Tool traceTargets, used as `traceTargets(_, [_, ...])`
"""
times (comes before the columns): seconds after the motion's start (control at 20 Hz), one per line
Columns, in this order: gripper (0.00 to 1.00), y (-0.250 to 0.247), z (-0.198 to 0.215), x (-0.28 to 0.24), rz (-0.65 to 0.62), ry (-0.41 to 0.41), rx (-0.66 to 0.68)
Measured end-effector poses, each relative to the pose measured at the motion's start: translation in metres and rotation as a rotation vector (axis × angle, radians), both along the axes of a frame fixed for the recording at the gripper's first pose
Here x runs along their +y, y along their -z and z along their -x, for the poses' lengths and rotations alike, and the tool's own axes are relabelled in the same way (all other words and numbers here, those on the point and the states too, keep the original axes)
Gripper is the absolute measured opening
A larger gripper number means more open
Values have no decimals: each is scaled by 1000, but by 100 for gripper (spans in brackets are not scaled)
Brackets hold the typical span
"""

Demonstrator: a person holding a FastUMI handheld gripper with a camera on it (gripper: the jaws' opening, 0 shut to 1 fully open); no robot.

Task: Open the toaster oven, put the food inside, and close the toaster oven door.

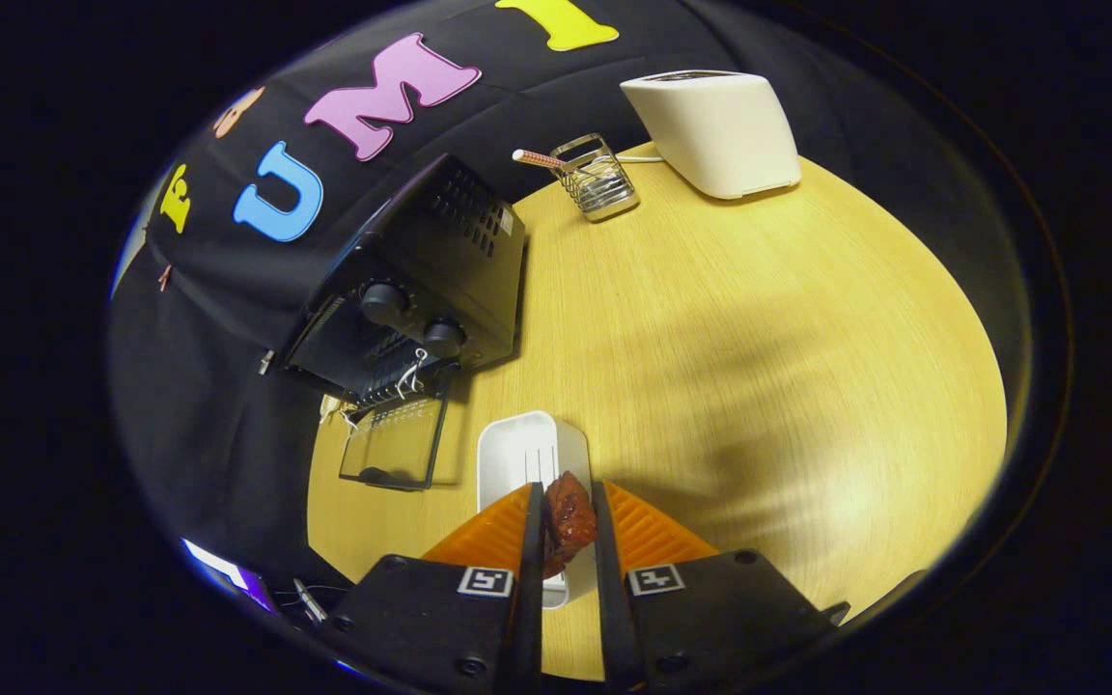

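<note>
Claw (568, 526), seen from the camera riding on it, with both fingers closed on a dark reddish-brown piece of food (568, 519); the food sits clamped between the fingers and appears lifted above a white tray (517, 454) that lies on the wooden bench (759, 367) just ahead of the fingertips. Beyond the tray and to its left stands the black toaster oven (421, 280), against the booth's black cloth wall; its glass door (394, 442) is folded down flat toward the bench, so the cavity with its wire rack is exposed. Two knobs show on the oven's front panel. At the far side of the bench, well apart from the oven, are a small wire basket (599, 181) and a white pop-up toaster (715, 130), neither relevant to the task. Judged from this arrangement, the opening step is complete and the transfer step is in hand: food gripped, not yet inside. The next move calls for carrying the food leftward and forward over the lowered door, into the cavity, releasing it on the rack, then raising the door
</note>
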State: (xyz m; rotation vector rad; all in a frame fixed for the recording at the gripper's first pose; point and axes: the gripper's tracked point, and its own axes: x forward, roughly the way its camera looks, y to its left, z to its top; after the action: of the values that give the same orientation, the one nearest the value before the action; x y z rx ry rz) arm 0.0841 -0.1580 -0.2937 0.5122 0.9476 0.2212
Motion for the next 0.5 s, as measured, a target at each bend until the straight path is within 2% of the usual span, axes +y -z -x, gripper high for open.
traceTargets(0.1, [20,-4,-1,3,-33,0,1])
traceTargets(0.2, [16,-8,-2,6,-34,-16,-9])
traceTargets(0.5, [15,-32,3,-6,-5,-54,-54])
